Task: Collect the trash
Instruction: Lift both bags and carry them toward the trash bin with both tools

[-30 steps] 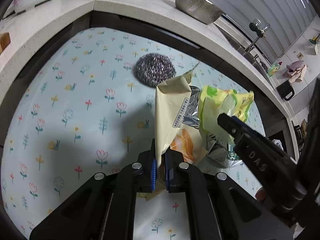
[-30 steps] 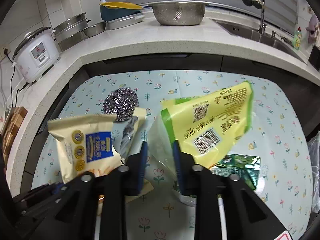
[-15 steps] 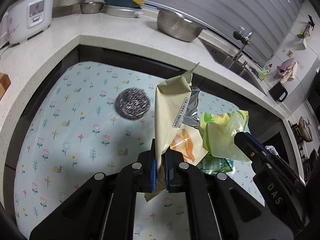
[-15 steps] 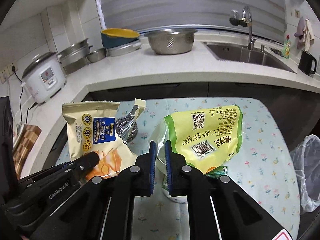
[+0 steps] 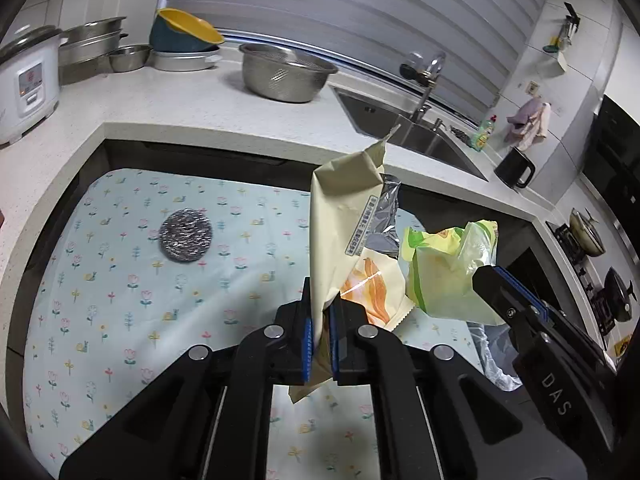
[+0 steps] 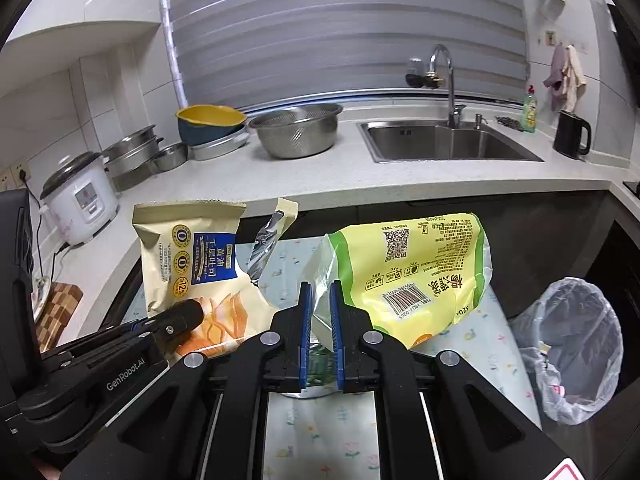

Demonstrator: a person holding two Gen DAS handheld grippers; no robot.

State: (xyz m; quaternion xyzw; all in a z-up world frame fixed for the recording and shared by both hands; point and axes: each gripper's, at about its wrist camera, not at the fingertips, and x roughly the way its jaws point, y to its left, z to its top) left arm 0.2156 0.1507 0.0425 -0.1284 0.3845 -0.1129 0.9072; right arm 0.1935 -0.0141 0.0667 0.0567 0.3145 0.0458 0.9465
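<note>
**Two snack bags held up above the flowered mat**

Where the left wrist view looks down, the left gripper (image 5: pixel 321 330) is seen pressed together on the lower edge of a cream-coloured, crinkled foil-lined snack bag (image 5: pixel 340 236), whose torn top shows silver inside and an orange print near the bottom. The bag is held upright above a pale blue mat printed with small flowers (image 5: pixel 120 280). A round, coarse steel-wool scourer (image 5: pixel 185 235) lies flat on the mat, well apart from the bag. To the right, the right gripper (image 5: pixel 486 276) is seen at a yellow-green, glossy plastic bag (image 5: pixel 448 276). Behind the mat, a speckled white stone counter (image 5: pixel 180 108) carries a perforated steel colander (image 5: pixel 286 72) and a white rice cooker (image 5: pixel 26 80).

From the right wrist view, the right gripper (image 6: pixel 320 320) is seen pinching the clear, wrinkled edge of the yellow-green bag (image 6: pixel 416 268), which bears a barcode and a printed square code. The cream bag (image 6: pixel 192 256), with a blue label, is held just beside it by the left gripper (image 6: pixel 188 314). A bin lined with thin translucent plastic (image 6: pixel 576 344) stands at the right, below the mat's edge. A steel sink (image 6: pixel 440 144) with a curved tap is set in the counter under grey slatted blinds (image 6: pixel 340 32).
</note>
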